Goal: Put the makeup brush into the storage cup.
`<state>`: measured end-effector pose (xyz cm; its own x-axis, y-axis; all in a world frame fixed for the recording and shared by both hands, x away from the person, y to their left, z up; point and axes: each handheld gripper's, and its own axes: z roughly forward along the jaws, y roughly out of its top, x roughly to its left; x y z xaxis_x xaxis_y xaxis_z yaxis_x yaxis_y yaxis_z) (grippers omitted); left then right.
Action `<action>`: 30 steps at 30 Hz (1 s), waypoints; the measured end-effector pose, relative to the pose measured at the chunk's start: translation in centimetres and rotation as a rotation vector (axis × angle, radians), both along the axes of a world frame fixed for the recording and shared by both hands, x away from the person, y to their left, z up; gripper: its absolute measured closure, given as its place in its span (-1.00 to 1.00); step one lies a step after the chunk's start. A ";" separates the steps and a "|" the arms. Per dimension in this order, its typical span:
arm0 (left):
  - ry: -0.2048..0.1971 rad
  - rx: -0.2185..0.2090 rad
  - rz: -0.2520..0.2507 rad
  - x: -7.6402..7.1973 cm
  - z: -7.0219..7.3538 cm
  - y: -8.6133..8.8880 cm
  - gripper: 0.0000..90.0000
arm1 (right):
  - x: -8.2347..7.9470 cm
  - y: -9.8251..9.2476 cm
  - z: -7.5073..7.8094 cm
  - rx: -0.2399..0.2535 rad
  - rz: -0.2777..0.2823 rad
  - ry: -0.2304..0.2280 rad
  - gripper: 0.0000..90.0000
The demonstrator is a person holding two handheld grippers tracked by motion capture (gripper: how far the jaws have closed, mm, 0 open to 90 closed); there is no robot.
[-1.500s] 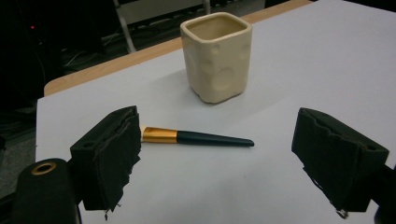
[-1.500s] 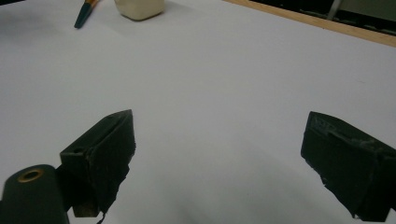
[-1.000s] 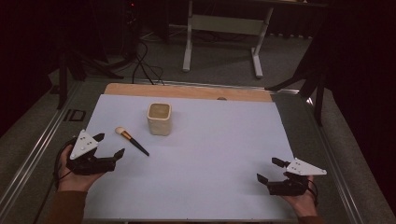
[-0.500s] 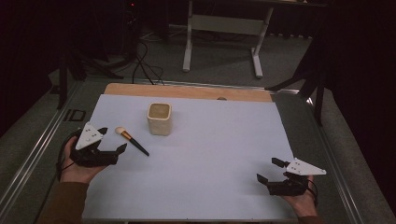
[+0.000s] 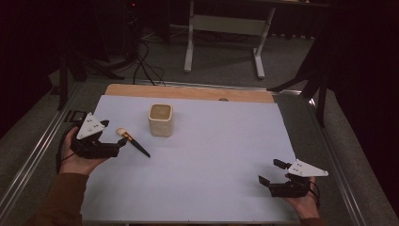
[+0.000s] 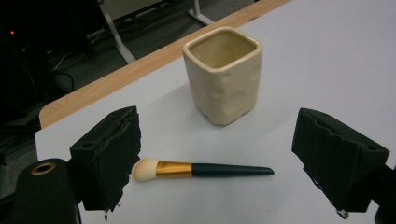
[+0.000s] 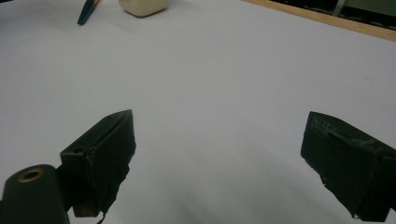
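Dark floor, cables and a pale metal frame (image 5: 226, 35) lie beyond the table (image 5: 207, 92), whose wooden far edge shows past the white sheet (image 5: 211, 155) that covers most of its top. At the near left of the sheet we see the left tongs (image 5: 121, 142) held low in a hand (image 5: 77, 157), their jaws released and spread wide. From the left gripper view the makeup brush (image 6: 201, 170) lies flat on the sheet between those open jaws, its cream bristle head just beside one jaw, gold ferrule next, dark handle stretching toward the other jaw, which stands clear of the handle's tip. We cannot tell whether the bristles touch the pad. Just past the brush stands the cream ceramic cup (image 6: 223, 74), upright, square-mouthed with rounded corners and dimpled walls, close to the brush but apart from it. In the high view the cup (image 5: 160, 120) sits left of the sheet's middle toward the far edge, the brush (image 5: 133, 142) on a diagonal at its near left. At the near right corner, well apart from both things, we see the right tongs (image 5: 271, 172) in the other hand (image 5: 303, 202), jaws released and wide over bare sheet
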<state>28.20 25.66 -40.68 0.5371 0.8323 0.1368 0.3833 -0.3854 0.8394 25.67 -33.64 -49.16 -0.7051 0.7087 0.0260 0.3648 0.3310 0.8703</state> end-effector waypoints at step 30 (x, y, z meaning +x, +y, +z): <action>0.038 0.010 0.002 2.8 0.9 1.5 -0.65 | 0.1 0.0 -0.1 -0.001 0.009 0.001 -0.78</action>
<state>30.98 27.15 -39.77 0.5404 0.8321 0.1245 0.4156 -0.3927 0.8204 25.73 -33.61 -49.23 -0.7113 0.7024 0.0264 0.3629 0.3349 0.8695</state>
